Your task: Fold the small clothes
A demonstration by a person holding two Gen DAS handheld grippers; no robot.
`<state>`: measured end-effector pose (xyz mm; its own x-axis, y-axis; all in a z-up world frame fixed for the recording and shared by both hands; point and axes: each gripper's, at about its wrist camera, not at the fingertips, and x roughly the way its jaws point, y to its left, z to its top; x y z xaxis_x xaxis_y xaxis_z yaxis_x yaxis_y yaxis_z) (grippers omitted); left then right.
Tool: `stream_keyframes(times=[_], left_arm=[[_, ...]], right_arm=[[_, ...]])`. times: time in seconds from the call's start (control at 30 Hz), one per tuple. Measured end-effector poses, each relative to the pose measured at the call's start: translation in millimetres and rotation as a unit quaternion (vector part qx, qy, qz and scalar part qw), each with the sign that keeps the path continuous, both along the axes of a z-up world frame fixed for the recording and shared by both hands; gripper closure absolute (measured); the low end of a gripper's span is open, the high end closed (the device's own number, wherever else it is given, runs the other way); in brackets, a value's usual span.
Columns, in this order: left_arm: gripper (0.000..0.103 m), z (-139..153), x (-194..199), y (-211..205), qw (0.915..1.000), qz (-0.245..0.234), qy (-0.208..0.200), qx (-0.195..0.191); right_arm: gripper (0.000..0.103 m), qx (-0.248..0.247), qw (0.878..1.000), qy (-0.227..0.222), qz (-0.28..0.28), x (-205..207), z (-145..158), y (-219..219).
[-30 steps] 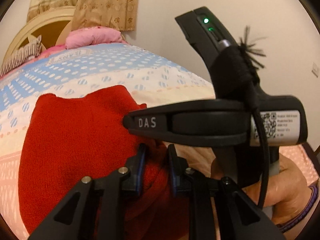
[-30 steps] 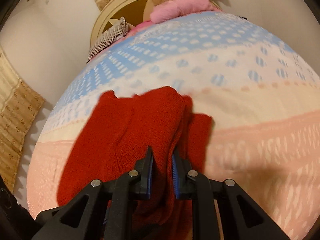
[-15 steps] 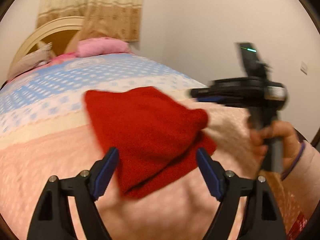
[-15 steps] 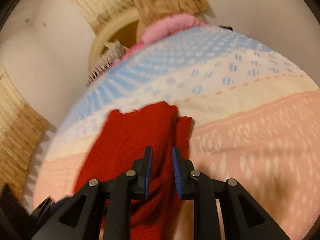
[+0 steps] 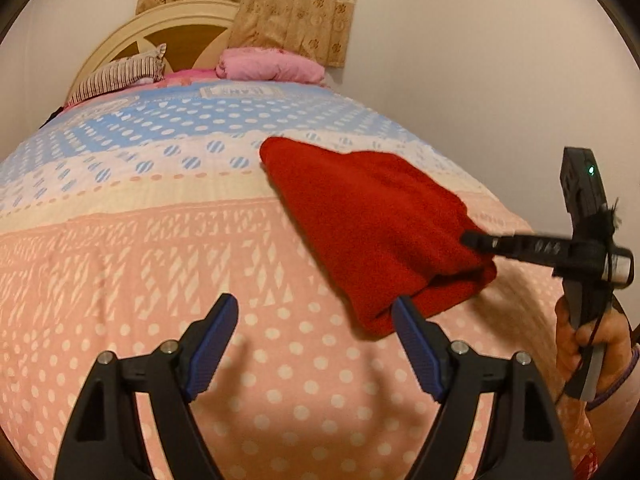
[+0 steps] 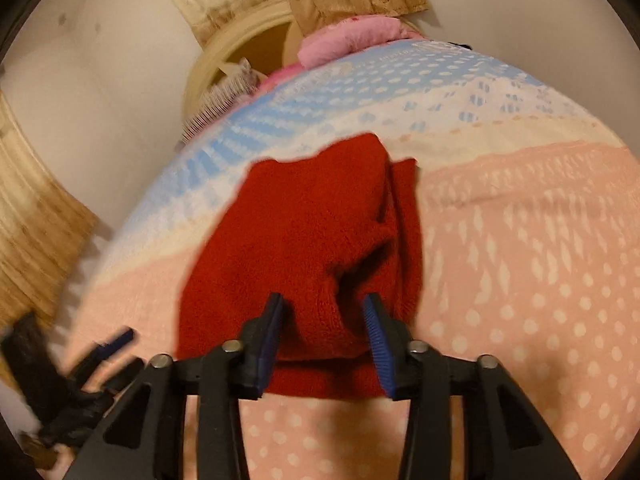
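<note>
one red garment [image 5: 372, 224], two pillows [image 5: 272, 65], two grippers [image 5: 316, 344]

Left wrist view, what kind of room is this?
Most likely a bedroom. The red garment lies on a bed's dotted bedspread, with a pink pillow against a curved headboard and curtains behind.

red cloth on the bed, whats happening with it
A person with tongs in each hand is folding a red knit garment on a patterned bedspread. It lies folded. The left tongs are wide open over the bedspread, off the cloth. The right tongs are open, straddling the garment's near edge.
</note>
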<state>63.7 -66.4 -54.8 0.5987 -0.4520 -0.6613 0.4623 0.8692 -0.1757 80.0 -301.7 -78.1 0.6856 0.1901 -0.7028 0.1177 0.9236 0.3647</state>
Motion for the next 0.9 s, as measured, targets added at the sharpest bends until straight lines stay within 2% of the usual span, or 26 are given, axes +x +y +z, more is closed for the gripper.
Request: stream_keyframes(times=[0.13,0.23,0.33,0.37,0.43,0.47,0.5,0.57,0.6,0.63,0.67,0.7,0.77,0.83,0.9], left_arm=[[0.021,-14.1,-6.0,-10.6,0.9992,-0.019,0.024,0.024],[0.021,-22.0,-5.1,-22.6,0.9983,-0.012,0.02,0.054],[0.021,-28.4,6.2,-27.5,0.9973,0.009,0.029,0.068],[0.021,-29.3,8.8,-27.6,0.9972,0.014,0.033,0.065],[0.021,-27.5,13.2,-27.7,0.9976,0.024,0.036,0.053],[0.021,-26.9,13.0,-28.9,0.9976,0.029,0.033,0.054],[0.021,-27.1,13.9,-31.2,0.9973,0.034,0.031,0.057],[0.021,-30.3,15.3,-38.0,0.9968,0.037,0.035,0.061],[0.021,-32.2,16.0,-42.5,0.9963,0.039,0.033,0.069],[0.021,-33.9,17.1,-46.3,0.9955,0.043,0.03,0.079],[0.021,-35.1,19.0,-48.1,0.9948,0.045,0.031,0.086],[0.023,-36.4,21.9,-48.2,0.9944,0.045,0.038,0.088],[0.052,-33.6,24.2,-44.8,0.9953,0.037,0.035,0.082],[0.064,-29.5,24.9,-40.5,0.9958,0.026,0.026,0.084],[0.072,-26.5,25.2,-33.7,0.9972,0.018,0.037,0.063]], right_arm=[[0.09,0.004,0.999,0.044,0.005,2.5,-24.0,5.7],[0.09,0.004,0.999,0.031,0.01,-6.5,-17.3,10.0],[0.09,0.042,0.999,-0.016,0.003,-22.3,2.0,2.5],[0.085,0.046,0.999,-0.029,-0.001,-26.1,8.2,0.8],[0.06,0.037,0.998,-0.049,-0.005,-29.3,17.1,1.6],[0.04,0.02,0.998,-0.054,-0.007,-29.0,19.5,2.9],[0.036,0.009,0.999,-0.051,-0.008,-26.7,19.8,6.2],[0.036,-0.006,0.999,-0.032,0.005,-15.7,9.0,12.7],[0.038,-0.002,1.0,-0.024,0.015,-10.4,2.3,16.0],[0.045,-0.004,1.0,-0.009,0.021,-2.8,-5.9,20.8],[0.076,-0.018,1.0,0.011,0.022,4.3,-13.8,25.6],[0.095,-0.027,0.999,0.027,0.022,9.2,-19.6,27.6],[0.096,-0.021,0.999,0.035,0.021,10.3,-21.1,27.3],[0.098,-0.016,1.0,0.012,0.019,0.2,-6.7,21.3],[0.098,-0.01,1.0,-0.011,0.004,-13.8,7.1,8.5]])
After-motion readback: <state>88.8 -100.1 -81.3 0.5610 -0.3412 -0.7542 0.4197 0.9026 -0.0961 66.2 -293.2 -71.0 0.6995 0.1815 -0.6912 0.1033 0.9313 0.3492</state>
